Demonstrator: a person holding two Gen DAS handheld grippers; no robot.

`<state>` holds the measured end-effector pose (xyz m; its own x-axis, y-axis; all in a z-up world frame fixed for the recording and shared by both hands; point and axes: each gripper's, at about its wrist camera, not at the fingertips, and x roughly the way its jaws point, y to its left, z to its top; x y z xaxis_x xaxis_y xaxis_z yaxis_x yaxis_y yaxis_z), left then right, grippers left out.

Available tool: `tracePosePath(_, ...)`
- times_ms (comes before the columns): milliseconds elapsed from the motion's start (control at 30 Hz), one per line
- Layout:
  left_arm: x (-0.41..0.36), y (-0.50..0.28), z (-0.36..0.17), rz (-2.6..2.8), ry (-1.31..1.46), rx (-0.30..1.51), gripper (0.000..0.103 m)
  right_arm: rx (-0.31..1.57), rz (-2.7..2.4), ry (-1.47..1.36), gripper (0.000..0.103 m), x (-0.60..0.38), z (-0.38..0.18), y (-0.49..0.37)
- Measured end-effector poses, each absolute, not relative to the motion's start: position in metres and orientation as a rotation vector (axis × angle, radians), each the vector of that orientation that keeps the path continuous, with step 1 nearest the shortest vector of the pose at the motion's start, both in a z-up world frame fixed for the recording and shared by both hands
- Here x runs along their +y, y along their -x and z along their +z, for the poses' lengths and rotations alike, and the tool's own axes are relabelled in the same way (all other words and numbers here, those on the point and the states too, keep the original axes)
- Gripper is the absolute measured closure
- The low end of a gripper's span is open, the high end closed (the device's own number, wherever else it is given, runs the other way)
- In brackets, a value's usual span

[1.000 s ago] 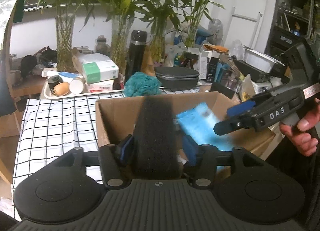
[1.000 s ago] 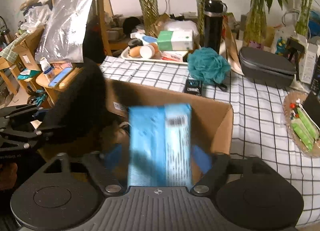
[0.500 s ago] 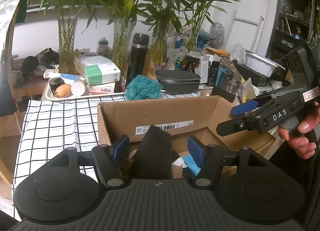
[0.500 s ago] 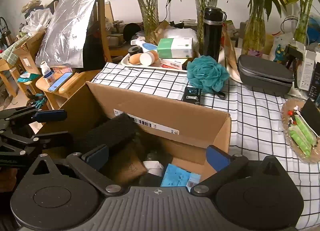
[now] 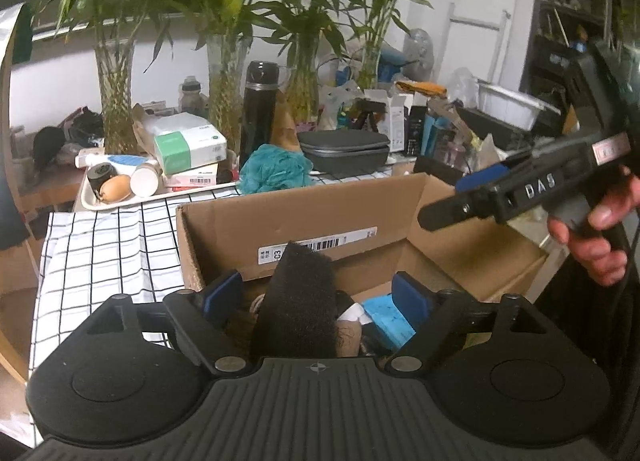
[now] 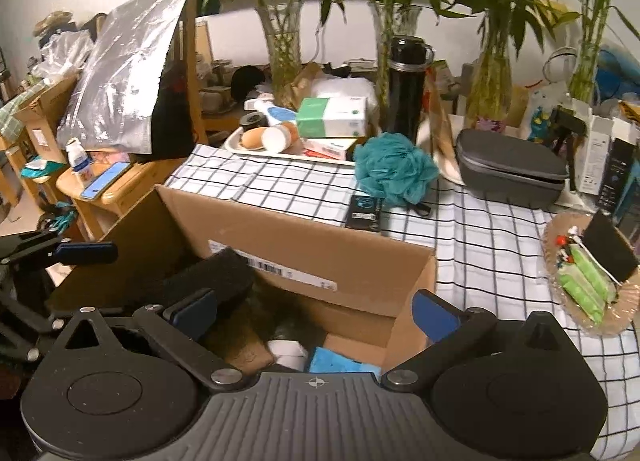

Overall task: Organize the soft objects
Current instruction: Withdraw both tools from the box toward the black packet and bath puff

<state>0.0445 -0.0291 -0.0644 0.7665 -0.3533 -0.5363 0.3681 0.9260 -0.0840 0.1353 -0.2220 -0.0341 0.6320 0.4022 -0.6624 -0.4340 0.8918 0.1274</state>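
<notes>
Left gripper (image 5: pixel 318 295) held over near edge of cardboard box (image 5: pixel 304 221), jaws apart and just been opening; black foam block (image 5: pixel 296 301) standing upright between them, clear of both pads, so released and not gripped. Block leaning against far box wall, lower end hidden among the contents. Just right of block, under right-hand pad: blue packet (image 5: pixel 386 315) lying flat on box floor, beside a white item too small to identify. Right gripper (image 6: pixel 314 315) also over box, jaws spread fully and just been opening, nothing between them; blue packet directly below, block seen to left of left pad. Ahead of both grippers, beyond far box wall, well apart: teal bath pouf (image 6: pixel 394 169) on checked tablecloth (image 6: pixel 480 237), probably the next soft item to collect. Risks, as judged: withdrawal of left gripper with sideways drift likely to catch a pad on the tall block and tip or drag it out, since foam is light and only propped. Reach towards pouf past black bottle (image 6: pixel 406 81) and glass vases liable to knock them over if approach is too high or wide. Loose mesh of pouf likely to compress and slip from a shallow grip. Grippers close together over box; simultaneous retraction risks collision.
</notes>
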Motion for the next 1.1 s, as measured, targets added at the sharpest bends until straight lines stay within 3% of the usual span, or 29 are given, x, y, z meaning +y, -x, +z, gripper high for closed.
tracePosePath(1100, -0.015, -0.037, -0.056, -0.292, 0.036, 0.472, 0.019, 0.706, 0.351, 0.009, 0.0, -0.242, -0.03, -0.155)
